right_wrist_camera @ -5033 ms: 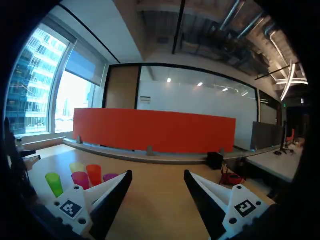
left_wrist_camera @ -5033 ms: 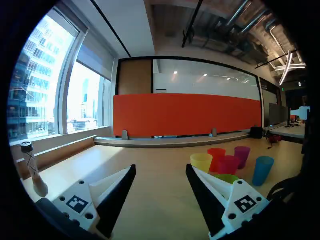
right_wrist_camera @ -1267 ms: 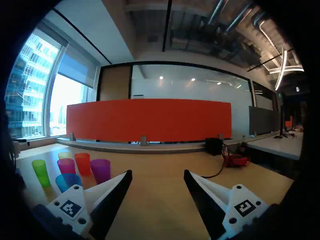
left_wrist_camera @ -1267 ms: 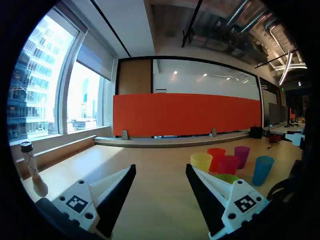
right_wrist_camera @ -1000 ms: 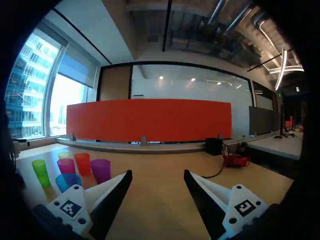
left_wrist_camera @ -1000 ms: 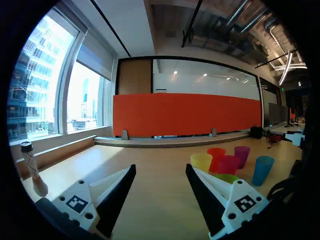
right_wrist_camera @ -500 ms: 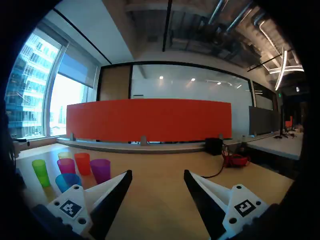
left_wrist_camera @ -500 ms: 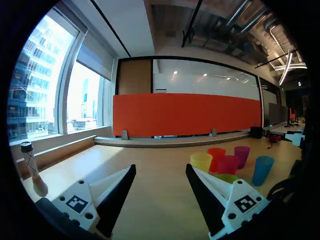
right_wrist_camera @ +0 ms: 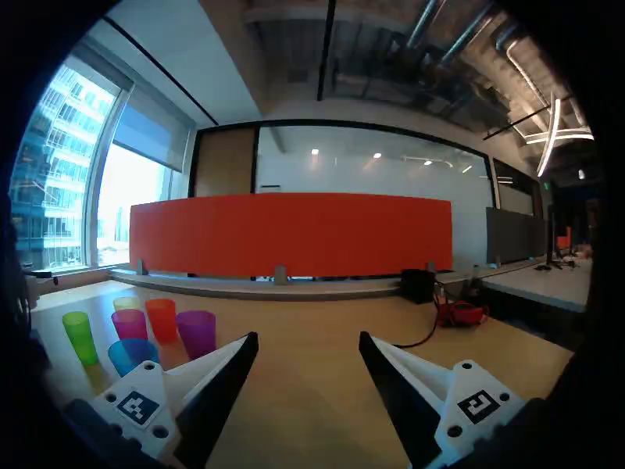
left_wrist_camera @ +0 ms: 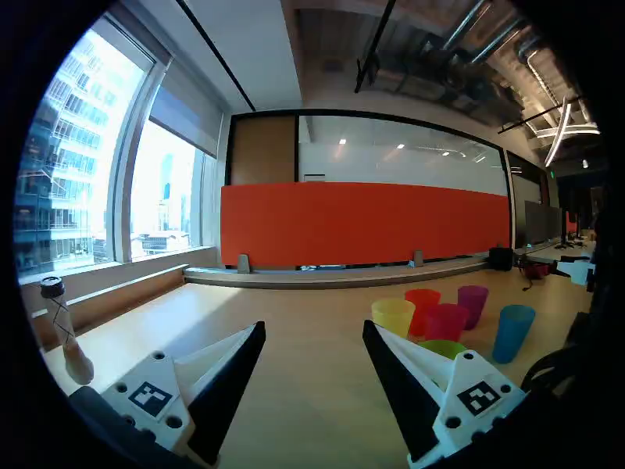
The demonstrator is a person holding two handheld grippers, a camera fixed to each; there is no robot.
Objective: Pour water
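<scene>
Several coloured plastic cups stand in a cluster on the wooden table. In the left gripper view I see the yellow cup (left_wrist_camera: 392,316), orange cup (left_wrist_camera: 423,306), pink cup (left_wrist_camera: 445,321), purple cup (left_wrist_camera: 473,303), blue cup (left_wrist_camera: 513,332) and a green cup's rim (left_wrist_camera: 442,348) behind my right finger. My left gripper (left_wrist_camera: 314,344) is open, low over the table, left of the cups. In the right gripper view the same cluster sits at lower left: green cup (right_wrist_camera: 80,336), blue cup (right_wrist_camera: 131,356), purple cup (right_wrist_camera: 196,332). My right gripper (right_wrist_camera: 308,348) is open and holds nothing.
A slim bottle with a dark cap (left_wrist_camera: 64,332) stands by the window ledge at far left. An orange partition (right_wrist_camera: 289,234) runs along the table's far edge. A black box (right_wrist_camera: 417,286) and a red item with a cable (right_wrist_camera: 455,314) lie on the table at right.
Five seconds ago the right gripper looked from a different spot, with the cups lower and closer; it has since shifted. Over the last second nothing has moved.
</scene>
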